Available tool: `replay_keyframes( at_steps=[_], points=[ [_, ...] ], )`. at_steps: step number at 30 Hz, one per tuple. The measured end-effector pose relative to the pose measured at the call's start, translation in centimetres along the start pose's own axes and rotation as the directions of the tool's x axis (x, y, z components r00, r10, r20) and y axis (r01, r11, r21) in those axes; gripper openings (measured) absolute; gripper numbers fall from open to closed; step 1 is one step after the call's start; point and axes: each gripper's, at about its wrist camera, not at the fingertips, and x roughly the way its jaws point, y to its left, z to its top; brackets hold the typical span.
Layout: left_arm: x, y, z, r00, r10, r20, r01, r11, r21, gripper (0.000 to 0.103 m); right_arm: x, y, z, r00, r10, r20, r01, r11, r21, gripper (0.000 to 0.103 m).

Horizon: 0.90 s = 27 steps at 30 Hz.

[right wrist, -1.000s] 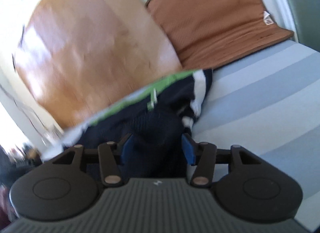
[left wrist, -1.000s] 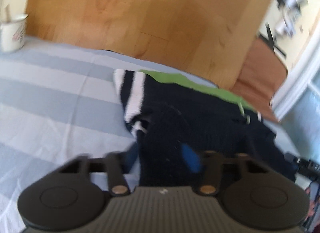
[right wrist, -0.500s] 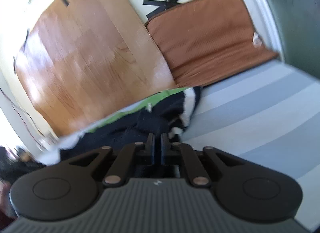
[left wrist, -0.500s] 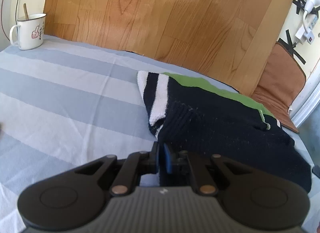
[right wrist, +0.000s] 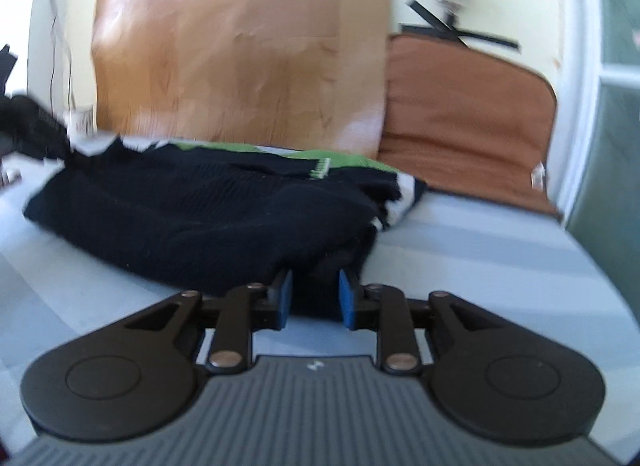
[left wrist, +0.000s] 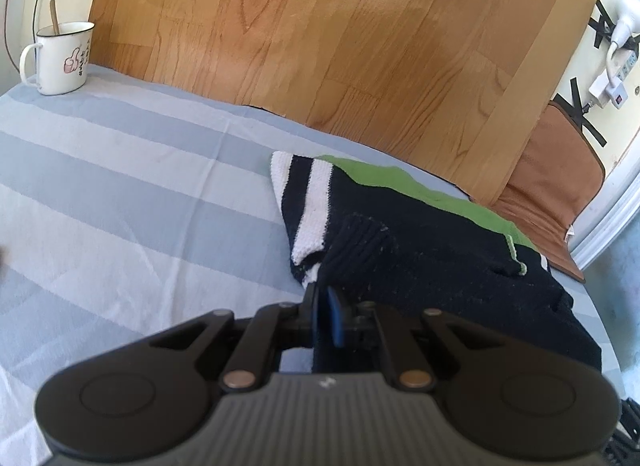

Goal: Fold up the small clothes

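Note:
A small black knit sweater with white stripes and a green band lies folded on the grey-striped cloth. My left gripper is shut on the sweater's near edge. In the right wrist view the sweater lies in front of my right gripper, whose blue pads stand apart with the sweater's near corner between them. This view is blurred.
A white enamel mug with a spoon stands at the far left. A wood-patterned board leans at the back, a brown cushion beside it. A power strip hangs on the wall at right. The table's right edge is close to the sweater.
My left gripper closed on the sweater's near edge and stays shut. My right gripper, shut half a second ago, has opened, and its view has swung to face the sweater.

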Motion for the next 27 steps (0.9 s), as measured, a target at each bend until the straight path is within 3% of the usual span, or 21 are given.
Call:
replay_keyframes(
  at_steps=[3,6,8,12,16,19,20,25,27],
  points=[
    [0.1,0.0,-0.1,1.0,0.005,-0.003,-0.005,1.0,0.001,0.007,1.1,1.6,0.4,0.999,-0.045,0.012,0.046,0.993,-0.105,0.03],
    [0.2,-0.1,0.0,1.0,0.008,-0.007,-0.007,1.0,0.001,0.007,1.3,2.5,0.4,0.994,-0.104,0.036,0.109,0.974,-0.199,0.04],
    [0.3,0.0,0.0,1.0,0.006,-0.01,-0.006,1.0,-0.004,0.007,1.0,2.6,0.2,0.99,-0.133,0.054,0.142,0.961,-0.237,0.049],
    [0.5,0.0,0.0,1.0,0.004,-0.015,-0.004,1.0,-0.009,0.007,0.1,2.9,-0.4,0.981,-0.177,0.081,0.193,0.94,-0.282,0.052],
    [0.7,0.2,0.0,1.0,0.004,-0.02,-0.004,1.0,-0.01,0.007,-0.2,4.4,-1.4,0.975,-0.191,0.11,0.219,0.888,-0.404,0.048],
    [0.9,0.1,0.0,1.0,0.007,-0.024,-0.007,1.0,-0.013,0.007,0.5,5.0,-1.7,0.977,-0.19,0.101,0.215,0.866,-0.451,0.035],
    [0.9,0.1,-0.1,1.0,0.008,-0.023,-0.008,1.0,-0.015,0.007,0.7,5.0,-1.6,0.976,-0.194,0.098,0.217,0.864,-0.455,0.035],
    [0.9,0.1,-0.1,1.0,0.007,-0.025,-0.008,1.0,-0.02,0.007,1.4,4.1,-0.6,0.986,-0.163,0.047,0.167,0.889,-0.426,0.033],
    [0.9,0.1,-0.1,1.0,0.007,-0.027,-0.008,1.0,-0.022,0.007,1.4,3.1,-0.3,0.993,-0.114,0.022,0.114,0.915,-0.388,0.026]
  ],
)
